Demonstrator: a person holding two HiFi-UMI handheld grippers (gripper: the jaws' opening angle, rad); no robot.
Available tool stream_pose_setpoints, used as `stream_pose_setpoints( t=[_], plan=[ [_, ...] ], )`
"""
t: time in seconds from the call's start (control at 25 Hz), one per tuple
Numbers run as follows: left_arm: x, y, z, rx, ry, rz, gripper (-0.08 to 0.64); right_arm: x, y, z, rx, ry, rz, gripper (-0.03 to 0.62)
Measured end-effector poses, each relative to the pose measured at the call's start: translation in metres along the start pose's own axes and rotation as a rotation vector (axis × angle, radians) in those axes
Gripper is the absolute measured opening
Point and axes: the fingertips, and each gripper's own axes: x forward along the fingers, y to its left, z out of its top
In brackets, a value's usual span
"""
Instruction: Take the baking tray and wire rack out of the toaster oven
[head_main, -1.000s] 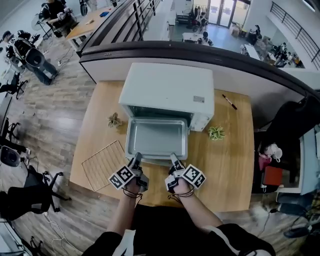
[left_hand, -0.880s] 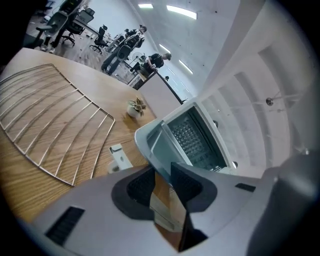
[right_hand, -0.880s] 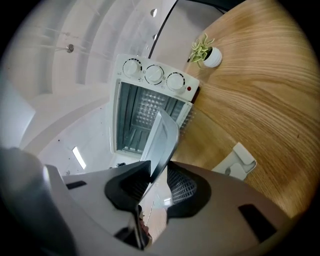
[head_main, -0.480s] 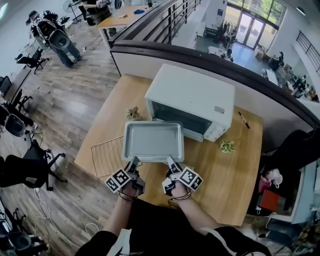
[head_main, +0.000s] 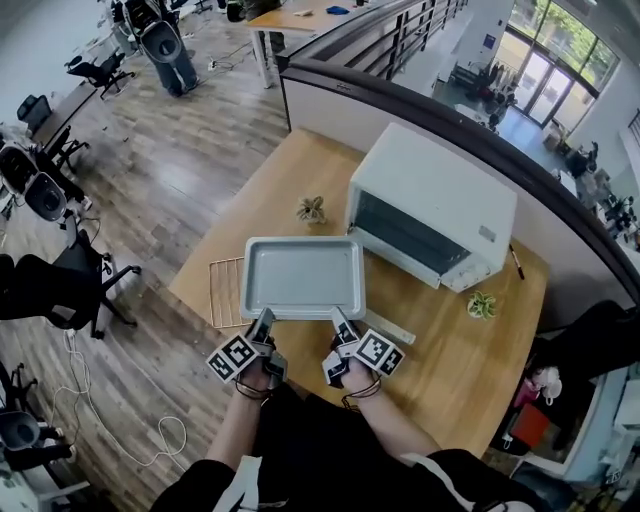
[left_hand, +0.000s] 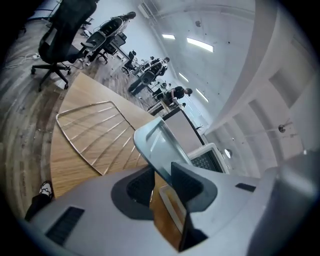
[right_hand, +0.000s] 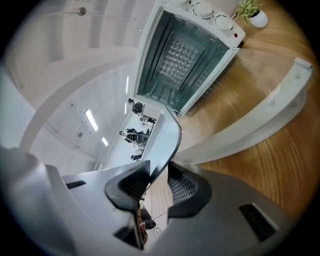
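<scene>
The grey baking tray (head_main: 303, 277) hangs level above the wooden table (head_main: 440, 360), left of the white toaster oven (head_main: 432, 208). My left gripper (head_main: 264, 321) is shut on the tray's near rim at the left, and my right gripper (head_main: 340, 321) is shut on the same rim at the right. In the left gripper view the tray (left_hand: 157, 142) runs between the pads of the left gripper (left_hand: 161, 172). The right gripper (right_hand: 157, 175) pinches the tray (right_hand: 164, 137) edge-on. The wire rack (head_main: 227, 292) lies flat on the table, partly under the tray, and the wire rack (left_hand: 95, 132) shows at the left.
The oven (right_hand: 185, 55) stands with its cavity open and its door handle (right_hand: 260, 115) lowered toward me. One small potted plant (head_main: 312, 208) sits left of the oven, another (head_main: 481, 303) to its right. A pen (head_main: 516, 262) lies behind. An office chair (head_main: 70, 290) stands past the table's left edge.
The tray has come fully out of the oven and moved left with both grippers, so it now hangs over the wire rack's right part. The rack has stayed put.
</scene>
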Motion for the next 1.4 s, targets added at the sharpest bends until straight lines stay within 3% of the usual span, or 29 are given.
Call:
stream_pose_setpoints(
  t=[0.36,0.76,1.24,1.4],
  plan=[
    [-0.038,0.056,0.045,-0.078,-0.076,0.047,0.107,0.046,0.028,-0.060,-0.079,0.118,0.002,0.118],
    [-0.052,0.106,0.088,-0.095,-0.068,0.094,0.107,0.088,0.038,-0.112,-0.074,0.164,-0.030,0.120],
    [-0.043,0.147,0.077,-0.165,0.011,0.152,0.107,0.102,0.011,-0.131,-0.046,0.172,-0.133,0.126],
    [-0.038,0.145,0.075,-0.121,0.050,0.174,0.107,0.100,0.000,-0.131,-0.034,0.188,-0.184,0.127]
  ],
)
